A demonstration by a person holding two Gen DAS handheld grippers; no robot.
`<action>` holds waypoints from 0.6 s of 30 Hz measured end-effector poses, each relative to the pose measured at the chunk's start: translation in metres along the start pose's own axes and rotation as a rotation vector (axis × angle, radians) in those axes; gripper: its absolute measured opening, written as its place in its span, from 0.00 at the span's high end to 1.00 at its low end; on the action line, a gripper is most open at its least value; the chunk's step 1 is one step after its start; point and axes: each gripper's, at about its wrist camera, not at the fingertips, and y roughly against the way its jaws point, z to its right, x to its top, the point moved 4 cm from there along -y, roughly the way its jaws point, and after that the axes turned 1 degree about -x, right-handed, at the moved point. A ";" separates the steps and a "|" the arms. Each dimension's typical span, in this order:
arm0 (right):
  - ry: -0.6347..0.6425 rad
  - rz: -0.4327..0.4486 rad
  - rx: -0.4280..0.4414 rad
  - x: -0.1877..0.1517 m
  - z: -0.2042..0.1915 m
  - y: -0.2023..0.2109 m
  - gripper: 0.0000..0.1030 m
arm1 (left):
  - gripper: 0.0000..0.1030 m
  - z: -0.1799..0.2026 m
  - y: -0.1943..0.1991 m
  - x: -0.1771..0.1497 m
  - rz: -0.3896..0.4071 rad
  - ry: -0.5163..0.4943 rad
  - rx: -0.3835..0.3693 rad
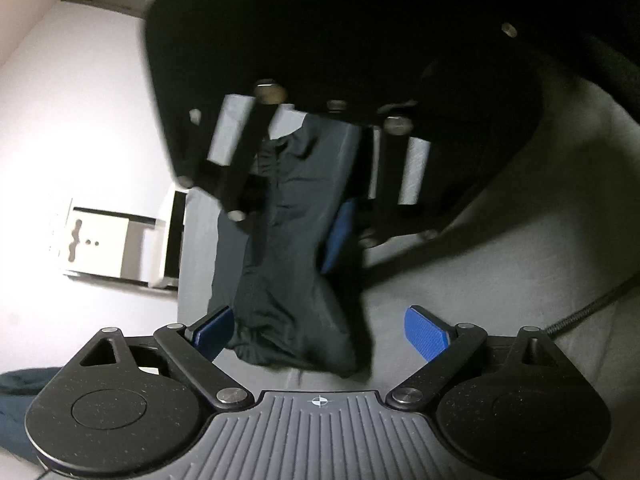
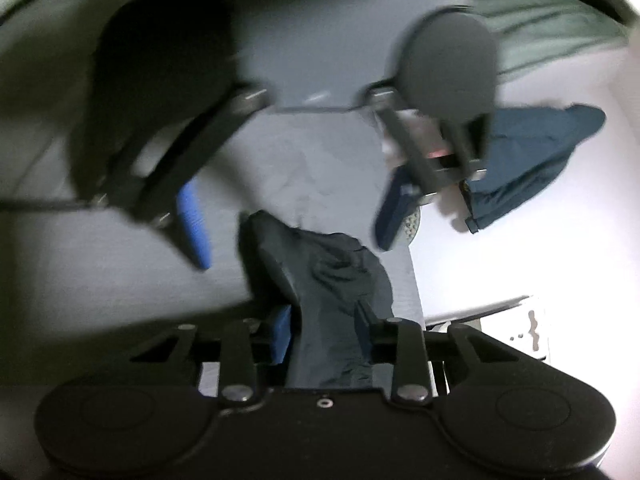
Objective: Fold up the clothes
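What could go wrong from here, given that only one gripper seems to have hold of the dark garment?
1. Only the right gripper is clamped on the dark garment; the left gripper is open, so the bunched cloth may sag or slip unevenly.
2. The two grippers face each other closely, so the open blue pads could knock the other tool while closing in.
3. A braided cable lies beside the left gripper and might snag.

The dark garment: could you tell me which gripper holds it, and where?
The right gripper pinches the dark thin-fabric garment at a bunched end; the left gripper is open.
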 end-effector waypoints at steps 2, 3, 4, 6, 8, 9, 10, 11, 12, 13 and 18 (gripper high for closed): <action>-0.034 -0.002 0.015 -0.001 0.009 -0.002 0.80 | 0.10 -0.002 -0.004 0.003 -0.013 0.013 -0.005; -0.049 -0.004 0.023 -0.001 0.014 -0.004 0.82 | 0.15 -0.005 -0.007 0.004 -0.016 0.021 -0.006; -0.059 -0.004 0.029 -0.003 0.017 -0.005 0.85 | 0.28 -0.007 -0.009 0.006 -0.022 0.027 -0.007; -0.069 -0.002 0.036 -0.007 0.022 -0.008 0.87 | 0.40 -0.010 -0.018 0.007 -0.053 0.024 -0.006; -0.101 0.003 0.053 -0.009 0.029 -0.011 0.90 | 0.42 -0.013 -0.023 0.008 -0.061 0.028 -0.009; -0.114 0.004 0.062 -0.010 0.033 -0.012 0.90 | 0.43 -0.014 -0.025 0.008 -0.060 0.025 -0.006; -0.117 0.002 0.065 -0.011 0.035 -0.014 0.90 | 0.43 -0.015 -0.027 0.009 -0.058 0.022 -0.003; -0.119 0.007 0.071 -0.011 0.037 -0.015 0.90 | 0.46 -0.016 -0.028 0.009 -0.056 0.020 0.000; -0.127 0.015 0.083 -0.011 0.040 -0.016 0.90 | 0.60 -0.016 -0.030 0.010 -0.054 0.018 0.001; -0.138 0.021 0.094 -0.012 0.042 -0.017 0.90 | 0.72 -0.017 -0.033 0.010 -0.061 0.019 0.006; -0.161 0.016 0.102 -0.012 0.050 -0.025 0.89 | 0.96 -0.023 -0.038 0.008 -0.079 0.049 0.014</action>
